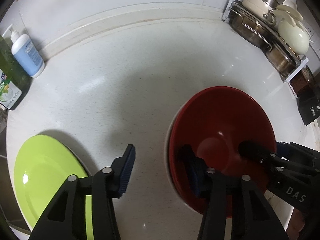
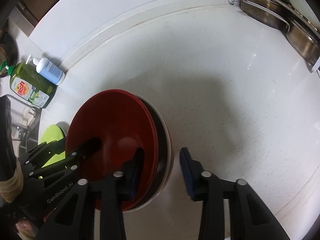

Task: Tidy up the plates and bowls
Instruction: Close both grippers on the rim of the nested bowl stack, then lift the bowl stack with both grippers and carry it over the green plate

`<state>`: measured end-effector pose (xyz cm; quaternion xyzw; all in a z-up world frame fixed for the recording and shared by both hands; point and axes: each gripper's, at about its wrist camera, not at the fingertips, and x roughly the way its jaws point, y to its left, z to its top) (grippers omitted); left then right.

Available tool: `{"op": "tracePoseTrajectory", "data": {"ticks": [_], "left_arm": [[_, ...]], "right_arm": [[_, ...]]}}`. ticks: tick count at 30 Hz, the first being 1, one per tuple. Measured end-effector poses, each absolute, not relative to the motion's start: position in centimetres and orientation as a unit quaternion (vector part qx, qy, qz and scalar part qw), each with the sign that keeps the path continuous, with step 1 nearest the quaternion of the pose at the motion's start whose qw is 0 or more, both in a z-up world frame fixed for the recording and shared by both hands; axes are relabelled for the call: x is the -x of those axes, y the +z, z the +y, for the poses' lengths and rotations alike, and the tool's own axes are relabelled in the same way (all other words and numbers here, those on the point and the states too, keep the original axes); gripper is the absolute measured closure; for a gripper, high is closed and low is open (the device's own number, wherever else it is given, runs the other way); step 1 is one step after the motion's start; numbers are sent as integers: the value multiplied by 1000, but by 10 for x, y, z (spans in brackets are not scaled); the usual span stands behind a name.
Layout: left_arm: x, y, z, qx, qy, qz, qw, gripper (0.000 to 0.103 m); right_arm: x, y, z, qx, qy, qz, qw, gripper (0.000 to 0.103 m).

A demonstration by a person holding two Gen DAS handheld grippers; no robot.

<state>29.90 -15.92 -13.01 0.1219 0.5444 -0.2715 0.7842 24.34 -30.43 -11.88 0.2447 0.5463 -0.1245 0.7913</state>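
2 sets of tongs, both mine, straddle opposite sides of the red bowl (image 1: 218,132), each with 1 finger inside it and 1 outside its rim. My left tongs (image 1: 160,166) and right tongs (image 2: 162,170) both stand apart, clamping nothing. That bowl is stacked on other dishes on the white counter (image 1: 120,92). Left of it lies a green plate (image 1: 44,176). 2 soap bottles (image 2: 40,76) stand far left; steel pans (image 1: 266,40) fill a rack at far right.

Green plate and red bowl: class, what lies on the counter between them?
Nothing rests there: in the left wrist view bare counter separates the green plate from the red bowl; only a left tool finger hangs above it.
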Motion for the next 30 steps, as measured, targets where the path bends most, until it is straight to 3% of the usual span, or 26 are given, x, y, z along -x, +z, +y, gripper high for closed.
{"op": "tracePoseTrajectory", "data": {"ticks": [6,30], "left_arm": [[-298,-132,-167,-114,-293,552,772,79],[-292,-93,-129,-64,-260,539,799,80]], "right_arm": [[-246,-118,-301,-245,-128,549,789,74],[-255,-82,-272,-244,-117,529,805,79]]}}
